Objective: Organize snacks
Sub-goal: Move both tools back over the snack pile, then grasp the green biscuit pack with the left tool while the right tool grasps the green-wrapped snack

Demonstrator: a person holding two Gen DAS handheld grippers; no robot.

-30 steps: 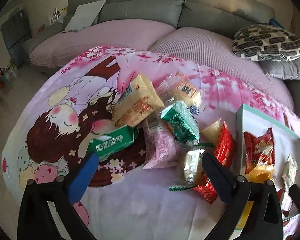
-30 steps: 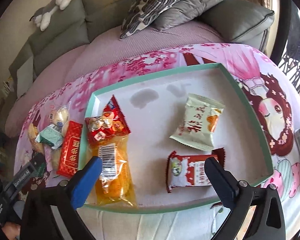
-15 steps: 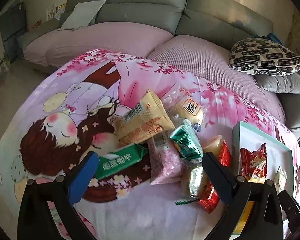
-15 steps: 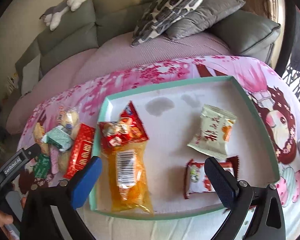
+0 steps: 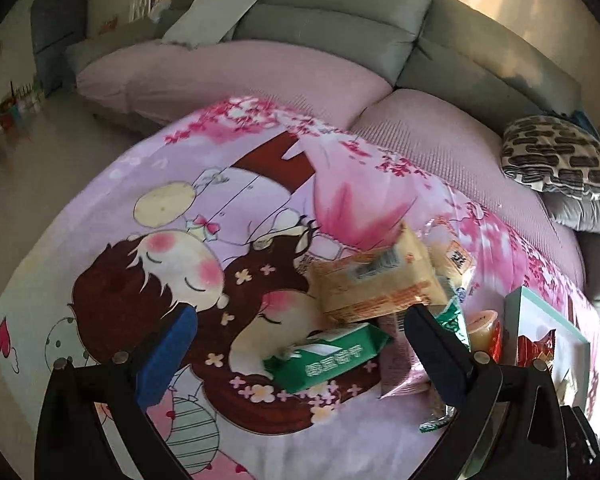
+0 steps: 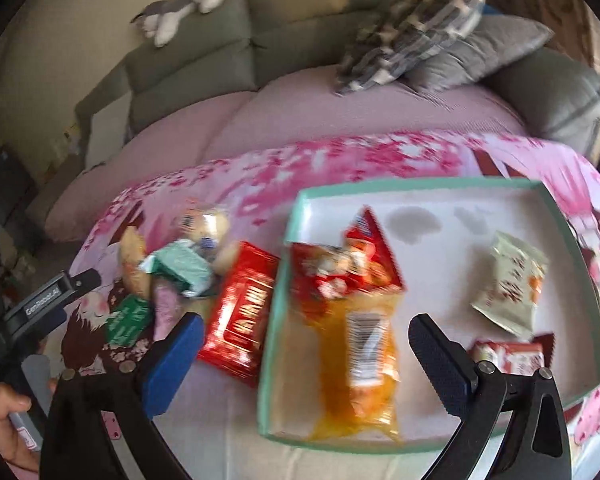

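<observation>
The left gripper (image 5: 298, 354) hangs with its jaws spread wide and empty over the flat green foil packet with white lettering (image 5: 327, 359), which lies on the pink cartoon-print cloth (image 5: 204, 208) at the near edge of the loose snack heap, just below the tan crinkled biscuit bag (image 5: 374, 284). The right gripper (image 6: 306, 354), equally spread and holding nothing, hovers over the shallow white tray with a mint-green rim (image 6: 432, 186), above the orange transparent pouch (image 6: 358, 364). The step in hand looks like picking the green packet: the left gripper would do well to come down squarely across its narrow width, clear of the tan bag, and close gently so the foil neither slips nor crushes.
</observation>
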